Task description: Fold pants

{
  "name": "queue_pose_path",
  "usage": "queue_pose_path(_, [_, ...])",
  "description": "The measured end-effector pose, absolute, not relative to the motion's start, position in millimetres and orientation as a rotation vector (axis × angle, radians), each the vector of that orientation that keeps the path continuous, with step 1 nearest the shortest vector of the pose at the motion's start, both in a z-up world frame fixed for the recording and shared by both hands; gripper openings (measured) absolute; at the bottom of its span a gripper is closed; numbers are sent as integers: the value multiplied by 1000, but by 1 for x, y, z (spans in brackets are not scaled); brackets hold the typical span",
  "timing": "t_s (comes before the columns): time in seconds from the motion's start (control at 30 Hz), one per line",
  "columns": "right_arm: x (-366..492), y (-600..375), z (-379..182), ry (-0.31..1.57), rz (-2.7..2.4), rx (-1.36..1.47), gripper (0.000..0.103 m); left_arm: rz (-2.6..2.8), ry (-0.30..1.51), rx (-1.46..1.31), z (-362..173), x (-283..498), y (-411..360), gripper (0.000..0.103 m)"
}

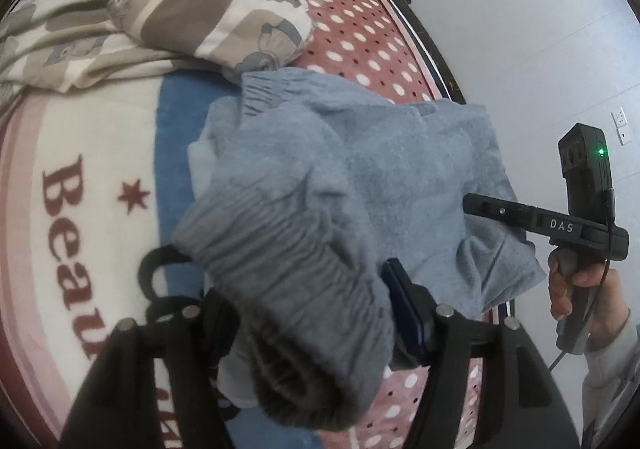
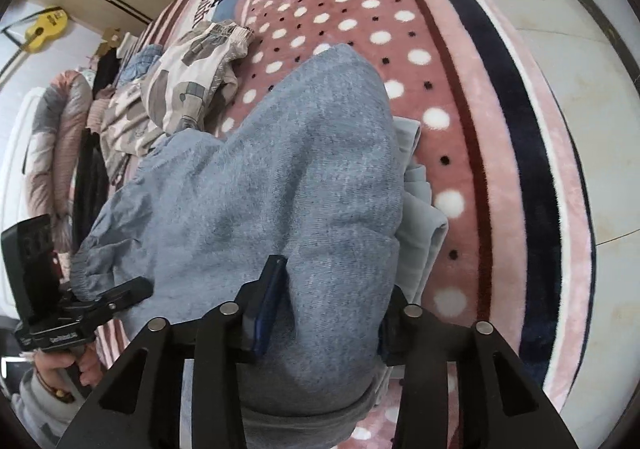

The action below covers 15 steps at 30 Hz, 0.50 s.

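Grey-blue fleece pants (image 1: 400,169) lie folded on the bed blanket (image 1: 88,137). Their gathered elastic end (image 1: 280,257) is heaped between the fingers of my left gripper (image 1: 280,277), which stands open; one blue pad (image 1: 404,309) shows beside the cloth and the other finger is hidden under it. In the right wrist view the pants (image 2: 260,169) bulge up between the fingers of my right gripper (image 2: 336,285), open with loose cloth in the gap. Each gripper also appears in the other's view: the right gripper (image 1: 500,213) at the pants' right edge, the left gripper (image 2: 120,297) at their left edge.
A bear-print garment pile (image 1: 180,9) lies just beyond the pants. The polka-dot blanket border (image 2: 400,29) runs along the bed edge, with pale floor (image 2: 580,89) beyond it. A yellow guitar (image 2: 44,29) leans at the far wall. A person's hand (image 1: 576,289) grips the right tool.
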State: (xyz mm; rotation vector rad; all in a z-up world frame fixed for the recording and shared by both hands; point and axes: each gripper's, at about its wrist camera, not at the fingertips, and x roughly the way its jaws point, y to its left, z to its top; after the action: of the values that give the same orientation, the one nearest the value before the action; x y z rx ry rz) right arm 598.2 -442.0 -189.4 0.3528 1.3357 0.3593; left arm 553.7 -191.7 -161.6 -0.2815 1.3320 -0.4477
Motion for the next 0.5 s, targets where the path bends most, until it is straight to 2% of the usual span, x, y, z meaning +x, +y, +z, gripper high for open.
queue_pose_path(0.07, [595,-438,-185,1321,344,310,38,-439,1327,-264,-160,552,-190,68])
queue_pose_path(0.1, [594,-437,-183,1315,337,299,46,-437,1322,-253,-159,551,-189,68])
queue_pose_path(0.13, [592,-436,-181,1307,316,281,64,-438,1317,-245,-156,547,-188,68])
queue_pose_path(0.2, [587,-435,-173,1269,241,222,83,-436,1303,-226,-151,544,-186,69])
queue_pose_path(0.5, [555,-430,-143,1144,159,129,83,-403,1214,-117,-119,519,-176,71])
